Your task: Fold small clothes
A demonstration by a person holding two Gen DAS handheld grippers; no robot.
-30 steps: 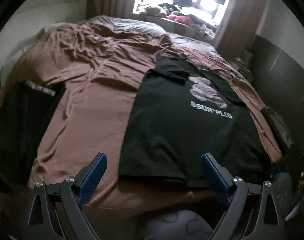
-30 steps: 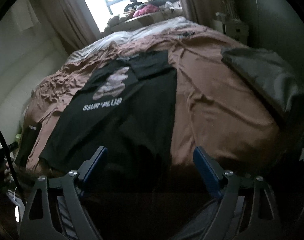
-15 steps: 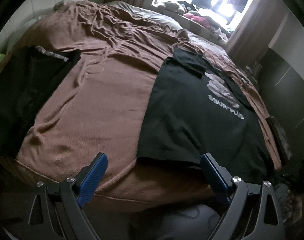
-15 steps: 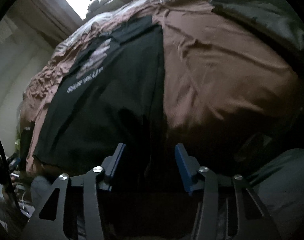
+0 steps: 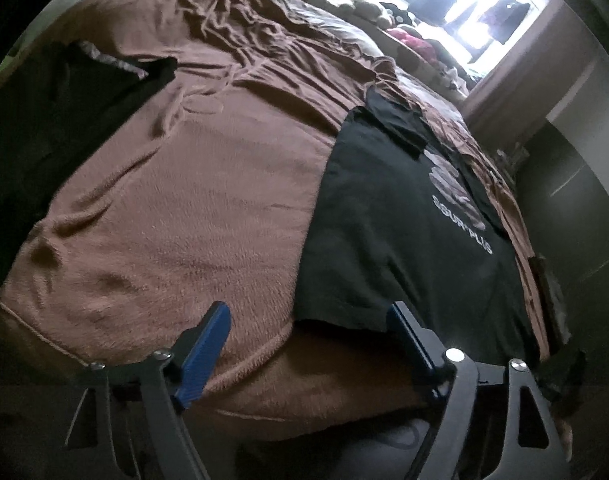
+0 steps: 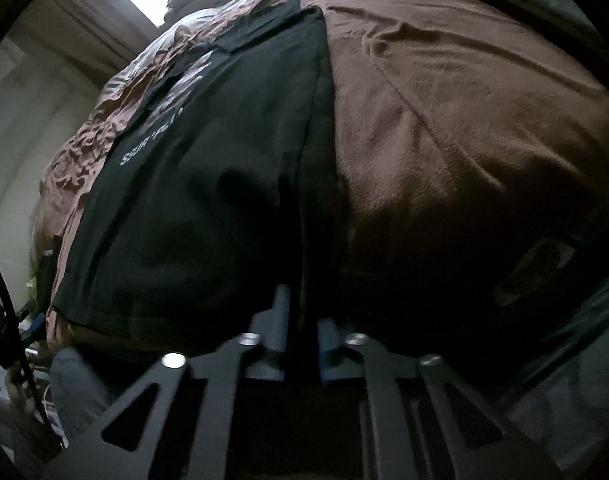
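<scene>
We find both grippers angled down at the near hem of one black T-shirt (image 5: 388, 236), spread flat on the brown blanket (image 5: 192, 208). The right gripper (image 6: 302, 328) is clenched on the hem. The left gripper (image 5: 308, 324) is closing, its pads clear, the hem's corner between them. Bare blanket flanks the shirt.

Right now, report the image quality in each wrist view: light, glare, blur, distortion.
Left wrist view: window blown out white, fisheye bends the brown blanket, black T-shirt lettering slightly smeared. Right wrist view: dim, foreground in deep shadow, right gripper fingers blurred against the shirt's dark hem, print soft.
</scene>
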